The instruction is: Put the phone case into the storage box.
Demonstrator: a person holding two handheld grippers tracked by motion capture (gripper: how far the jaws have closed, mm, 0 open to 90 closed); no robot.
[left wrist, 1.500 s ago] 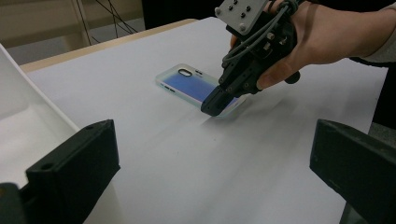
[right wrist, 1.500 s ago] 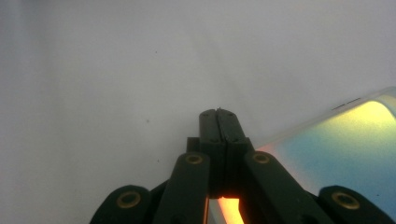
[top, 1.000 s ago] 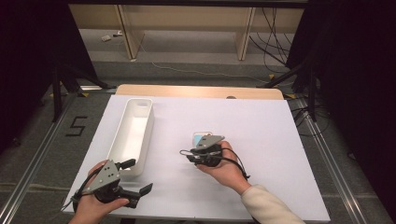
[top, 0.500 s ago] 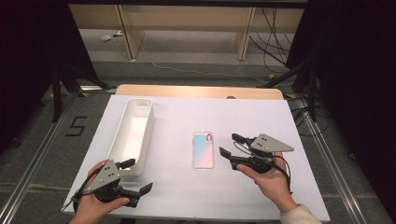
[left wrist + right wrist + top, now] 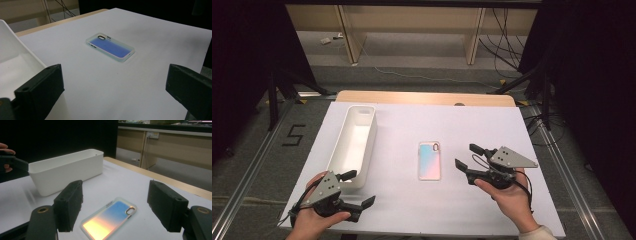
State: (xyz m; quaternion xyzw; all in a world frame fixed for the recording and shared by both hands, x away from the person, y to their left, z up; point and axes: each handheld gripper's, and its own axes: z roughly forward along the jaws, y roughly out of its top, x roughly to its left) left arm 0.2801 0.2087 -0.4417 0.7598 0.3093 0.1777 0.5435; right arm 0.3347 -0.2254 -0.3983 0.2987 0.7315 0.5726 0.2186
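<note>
One phone case [image 5: 430, 160] is lying flat mid-table, long axis running near edge to far edge, camera cutout pointing toward the far edge. One white bin [image 5: 354, 145] is sitting by the left edge. Right gripper [image 5: 468, 163], just right of the case, has just been opening, nothing between its jaws; left gripper [image 5: 358, 188] is gaping, empty.

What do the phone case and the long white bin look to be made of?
Phone case: probably glossy plastic or soft rubbery polymer, with an iridescent blue-to-orange back and translucent pale rim. Long white bin: likely matte moulded plastic, judging by its thin uniform walls and rounded corners.
</note>
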